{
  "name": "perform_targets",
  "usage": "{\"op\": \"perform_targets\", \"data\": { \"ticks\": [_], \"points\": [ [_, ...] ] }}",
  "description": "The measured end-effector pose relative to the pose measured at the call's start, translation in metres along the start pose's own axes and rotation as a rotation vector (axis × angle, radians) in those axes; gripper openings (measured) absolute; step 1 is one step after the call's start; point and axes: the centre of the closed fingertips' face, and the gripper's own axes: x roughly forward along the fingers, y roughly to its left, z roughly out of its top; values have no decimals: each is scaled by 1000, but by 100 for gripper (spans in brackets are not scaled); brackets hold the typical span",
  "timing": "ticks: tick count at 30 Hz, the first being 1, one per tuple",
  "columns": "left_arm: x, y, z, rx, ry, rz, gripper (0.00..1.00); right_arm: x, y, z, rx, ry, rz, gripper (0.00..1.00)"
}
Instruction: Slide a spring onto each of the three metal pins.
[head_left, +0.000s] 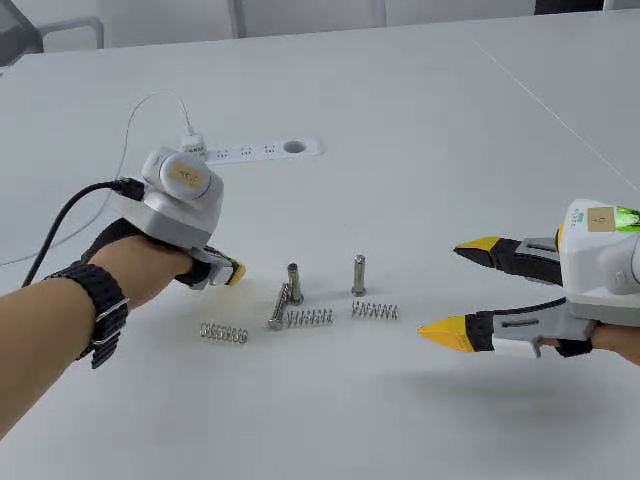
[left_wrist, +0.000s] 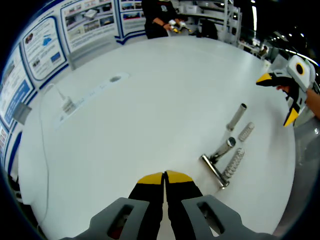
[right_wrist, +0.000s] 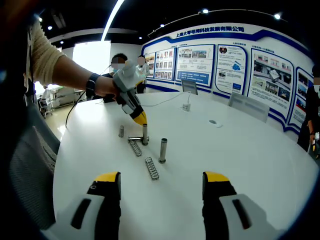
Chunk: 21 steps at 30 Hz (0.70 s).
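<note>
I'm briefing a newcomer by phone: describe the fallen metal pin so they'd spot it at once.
On the white table, look on the near side of the power strip. Beside the left upright pin is the fallen pin; unlike it and the right upright pin, it lies flat on its side.

The table (head_left: 420, 90) is plain white, the pins (head_left: 358, 274) and springs (head_left: 375, 310) are shiny silver, and the left gripper (head_left: 235, 272) and right gripper (head_left: 440, 290) have black jaws with yellow ends.

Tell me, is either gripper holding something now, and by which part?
Nothing is held. The left gripper is shut and empty; the right gripper is open and empty.
</note>
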Motion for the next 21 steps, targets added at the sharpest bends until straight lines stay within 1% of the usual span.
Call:
{"op": "perform_targets", "data": {
  "ticks": [12,21],
  "points": [
    [-2,2,-1,-12,-2,6,1,1,1,0,-1,3,-1,67],
    [-5,6,0,-30,-12,14,1,1,1,-1,-2,6,-1,67]
  ]
}}
